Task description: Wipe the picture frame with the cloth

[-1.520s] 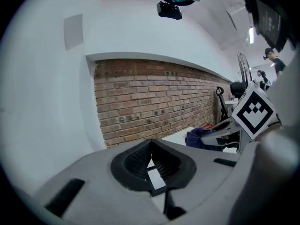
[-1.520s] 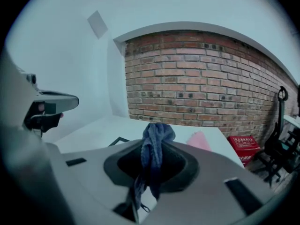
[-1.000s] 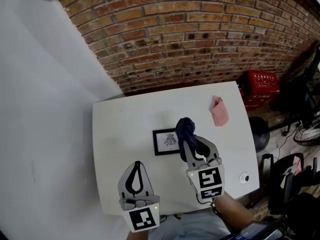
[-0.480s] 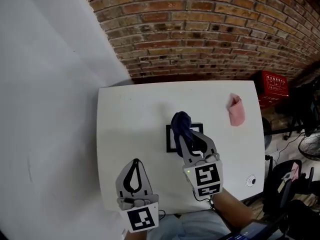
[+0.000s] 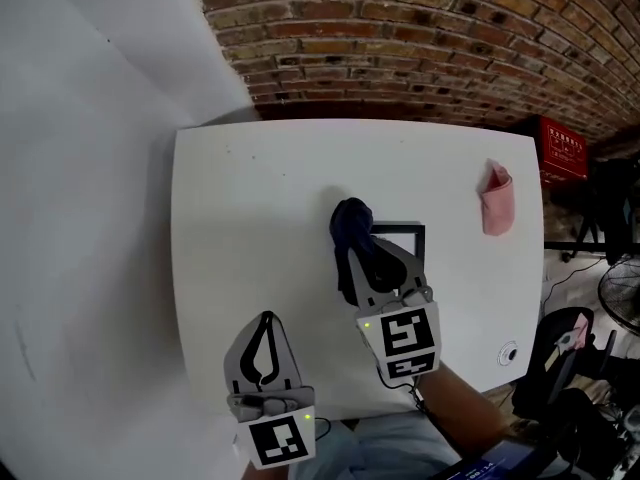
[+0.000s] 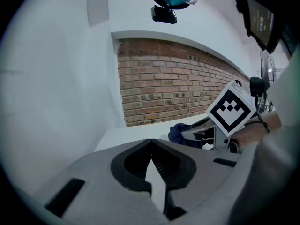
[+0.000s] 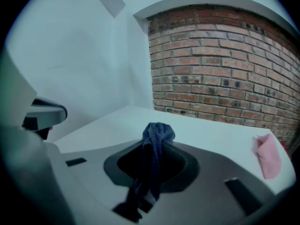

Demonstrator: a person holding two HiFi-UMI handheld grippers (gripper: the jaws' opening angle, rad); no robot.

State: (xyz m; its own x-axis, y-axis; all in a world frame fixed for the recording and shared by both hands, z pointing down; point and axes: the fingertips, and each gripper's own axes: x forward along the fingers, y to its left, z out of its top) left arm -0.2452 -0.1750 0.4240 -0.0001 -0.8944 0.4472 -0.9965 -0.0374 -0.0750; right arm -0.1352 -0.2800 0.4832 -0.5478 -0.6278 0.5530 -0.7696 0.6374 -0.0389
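**Q:** What has changed in the last second?

**A:** The right hand-held gripper is clamped on the blue cloth and has carried it across the picture frame. A second ago the cloth sat at the frame's upper right corner and the print was in full sight. Now the cloth is bunched over the frame's left side. Only the top bar and the right side of the frame show past the gripper.

**Q:** And for the task?

**A:** I judge that one wiping pass, right to left, is made or nearly made. I cannot tell whether the cloth actually bears on the glass. The frame lies flat near the middle of the bench.

**Q:** The other hand?

**A:** The left hand-held gripper has its jaws together with nothing between them. It is held over the front of the bench, apart from the frame. Nothing steadies the frame, so it may slide under a firm stroke.

**Q:** Anything obstructing?

**A:** Nothing stands in the wiping path.
- A pink cloth lies near the bench's right edge, well apart from the frame.
- A small round fitting sits near the front right corner.
- A red crate stands beyond the bench, by the brick wall.
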